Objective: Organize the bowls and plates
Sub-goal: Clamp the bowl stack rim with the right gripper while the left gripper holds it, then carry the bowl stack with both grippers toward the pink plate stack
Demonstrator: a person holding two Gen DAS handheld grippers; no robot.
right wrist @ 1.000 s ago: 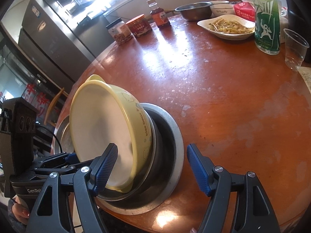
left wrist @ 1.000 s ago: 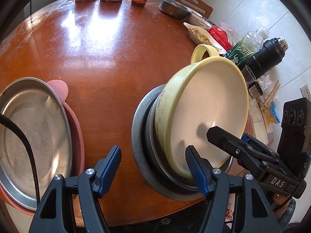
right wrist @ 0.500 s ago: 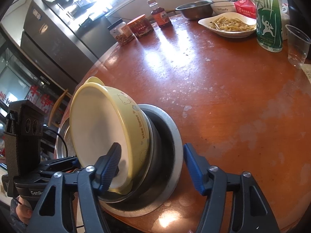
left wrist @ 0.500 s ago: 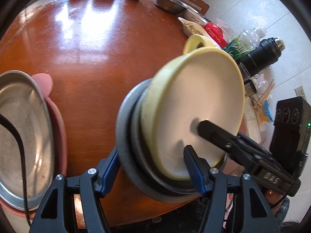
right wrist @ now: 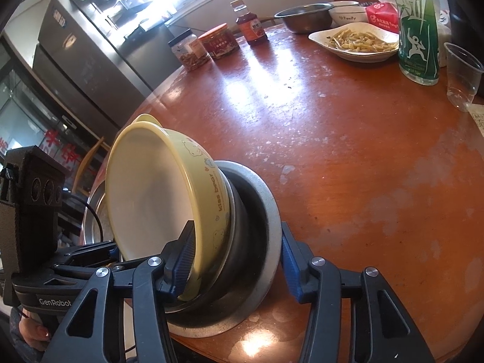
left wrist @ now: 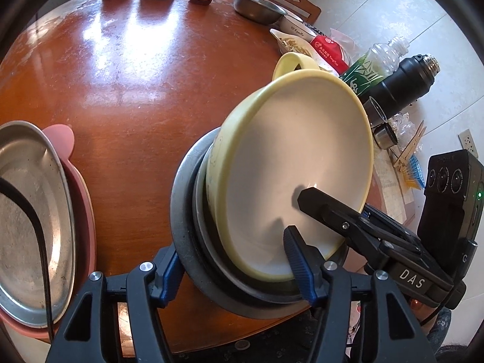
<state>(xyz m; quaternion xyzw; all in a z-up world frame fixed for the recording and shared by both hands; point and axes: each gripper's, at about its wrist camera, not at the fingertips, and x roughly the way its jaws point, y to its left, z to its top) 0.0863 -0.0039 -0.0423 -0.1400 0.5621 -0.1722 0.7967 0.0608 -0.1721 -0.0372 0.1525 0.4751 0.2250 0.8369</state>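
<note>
Both grippers meet at one stack at the near edge of the round brown table (right wrist: 348, 139): a yellow bowl (left wrist: 296, 163) with a loop handle, tilted steeply on edge, nested in a dark bowl (right wrist: 242, 227) that sits in a grey metal dish (right wrist: 269, 211). Left gripper (left wrist: 233, 267): jaws straddle the whole stack, one blue pad against the dish's outer rim, the other inside the yellow bowl; they appear clamped on the stack. Right gripper (right wrist: 237, 260): jaws closing, with the stack between them, the left pad on the yellow bowl's inner wall, the right pad at the dish's outer rim; firm contact cannot be confirmed. To the left, well apart, a steel plate (left wrist: 27, 211) lies in a pink dish (left wrist: 81, 199).
</note>
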